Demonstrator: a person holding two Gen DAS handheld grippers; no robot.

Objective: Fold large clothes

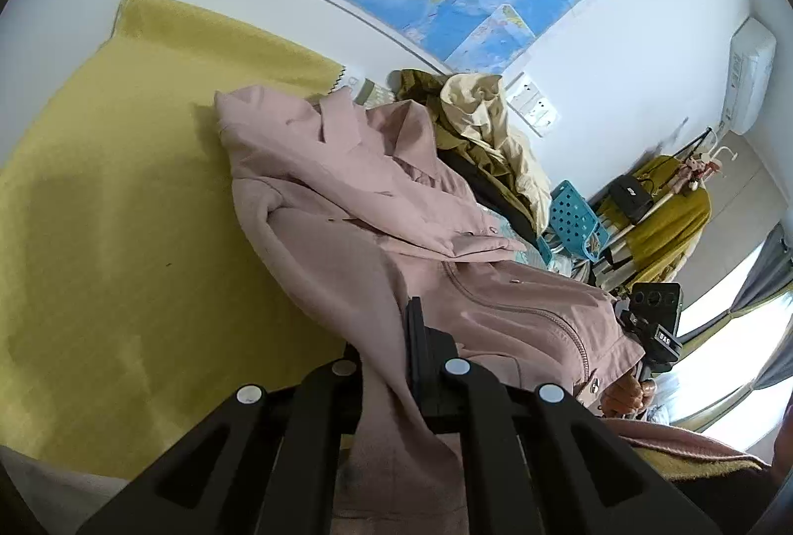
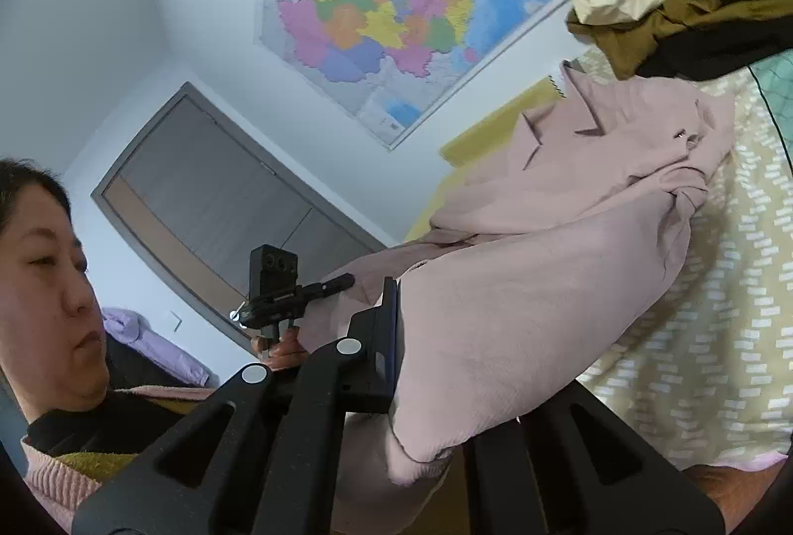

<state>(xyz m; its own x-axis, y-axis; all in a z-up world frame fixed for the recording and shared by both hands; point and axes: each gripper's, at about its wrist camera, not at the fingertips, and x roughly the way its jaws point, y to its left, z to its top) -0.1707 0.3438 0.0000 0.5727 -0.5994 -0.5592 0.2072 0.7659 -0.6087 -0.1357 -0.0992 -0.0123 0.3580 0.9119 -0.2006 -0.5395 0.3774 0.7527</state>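
Observation:
A large pink coat (image 1: 357, 188) lies on a yellow blanket (image 1: 124, 188), collar toward the wall, its near end lifted. My left gripper (image 1: 412, 317) is shut on the coat's fabric, which hangs down on both sides of the fingers. In the right wrist view the same coat (image 2: 570, 238) is draped over my right gripper (image 2: 396, 307), which is shut on its edge; only one finger (image 2: 384, 337) shows, the other is under the cloth. Each view shows the other gripper gripping the coat: the right one (image 1: 622, 317), the left one (image 2: 347, 281).
A heap of beige, olive and black clothes (image 1: 476, 129) lies beyond the coat by the wall. A blue perforated plastic piece (image 1: 570, 218) and a rack with a yellow garment (image 1: 664, 218) stand at the right. A patterned sheet (image 2: 718, 337) covers the bed. The person (image 2: 49, 287) is close on the left.

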